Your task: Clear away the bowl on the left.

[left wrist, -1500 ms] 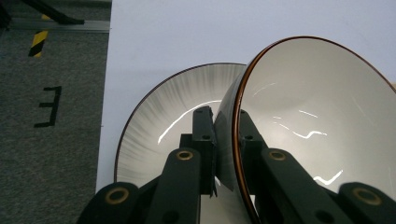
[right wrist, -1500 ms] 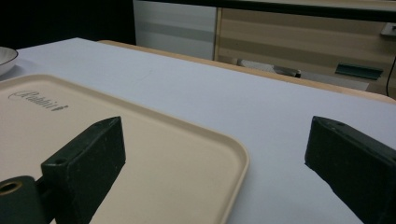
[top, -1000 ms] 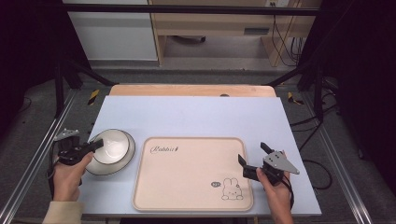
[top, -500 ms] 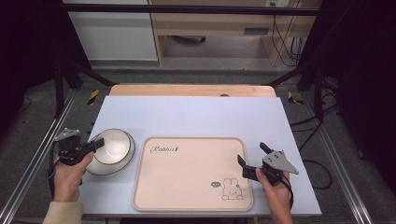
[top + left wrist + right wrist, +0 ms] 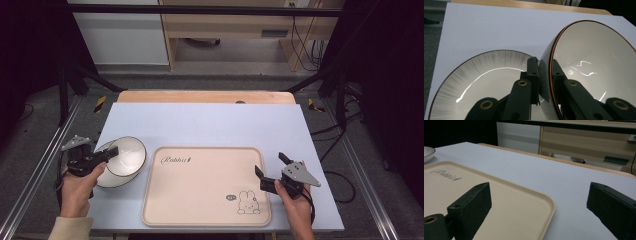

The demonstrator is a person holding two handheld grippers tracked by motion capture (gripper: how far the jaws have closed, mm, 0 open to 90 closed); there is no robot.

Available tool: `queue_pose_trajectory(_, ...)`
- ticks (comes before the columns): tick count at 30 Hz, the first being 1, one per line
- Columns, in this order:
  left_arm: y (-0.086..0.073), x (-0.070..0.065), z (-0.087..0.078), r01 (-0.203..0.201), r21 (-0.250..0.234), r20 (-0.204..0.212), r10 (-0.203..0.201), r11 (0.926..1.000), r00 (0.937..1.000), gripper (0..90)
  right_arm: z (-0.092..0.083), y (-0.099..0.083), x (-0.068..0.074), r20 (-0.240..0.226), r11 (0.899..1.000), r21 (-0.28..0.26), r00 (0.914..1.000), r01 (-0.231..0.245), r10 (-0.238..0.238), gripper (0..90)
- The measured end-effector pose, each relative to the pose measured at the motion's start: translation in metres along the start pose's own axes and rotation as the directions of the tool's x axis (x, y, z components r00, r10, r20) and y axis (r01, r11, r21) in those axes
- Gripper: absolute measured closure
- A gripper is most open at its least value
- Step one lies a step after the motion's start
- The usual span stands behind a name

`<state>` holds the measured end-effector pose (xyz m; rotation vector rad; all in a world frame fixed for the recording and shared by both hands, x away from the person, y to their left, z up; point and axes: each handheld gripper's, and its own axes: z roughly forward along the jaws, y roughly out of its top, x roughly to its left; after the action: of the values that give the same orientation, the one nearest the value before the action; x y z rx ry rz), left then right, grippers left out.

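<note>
Overhead camera (two close gripper cameras)

My tabletop (image 5: 210, 122) is a pale blue-white sheet with a strip of bare wood showing along its far edge. Smack in the near middle sits the cream tray (image 5: 200, 195), lying flat, with "Rabbit" lettering in its far-left corner and a little bunny drawing in its near-right one. Just left of the tray there's a white plate (image 5: 107, 177) with a dark rim resting on the surface, close to the left edge.
</note>
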<state>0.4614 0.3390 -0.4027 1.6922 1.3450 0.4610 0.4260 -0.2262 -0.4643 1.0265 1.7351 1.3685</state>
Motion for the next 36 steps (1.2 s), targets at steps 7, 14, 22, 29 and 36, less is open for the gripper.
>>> queue_pose_trajectory(7, 0.000, -0.004, 0.002, -0.013, 0.005, 0.006, 0.013, 0.9999, 0.9999, 81.9, 0.000, 0.000, 0.000, 0.000, 1.000, -0.001, 1.0000, 0.000, 0.000, 5.8)
queue_pose_trajectory(14, 0.001, -0.007, 0.003, 0.013, -0.006, 0.054, -0.013, 0.9999, 0.9984, 81.9, 0.000, 0.000, 0.000, 0.003, 1.000, -0.002, 1.0000, -0.004, 0.004, 5.4)
queue_pose_trajectory(22, 0.001, -0.015, 0.004, 0.000, 0.000, 0.072, 0.000, 1.0000, 0.9974, 81.9, -0.001, 0.000, -0.001, 0.003, 1.000, -0.003, 1.0000, -0.003, 0.003, 5.4)
queue_pose_trajectory(29, 0.001, -0.027, 0.009, -0.013, 0.009, 0.111, 0.012, 0.9999, 0.9938, 81.9, -0.001, 0.000, -0.001, 0.002, 1.000, -0.003, 1.0000, 0.001, -0.001, 5.4)
queue_pose_trajectory(36, 0.000, -0.037, 0.016, 0.003, 0.019, 0.177, -0.006, 0.9998, 0.9843, 81.9, -0.001, 0.000, -0.001, 0.004, 1.000, -0.003, 1.0000, -0.001, 0.001, 5.5)
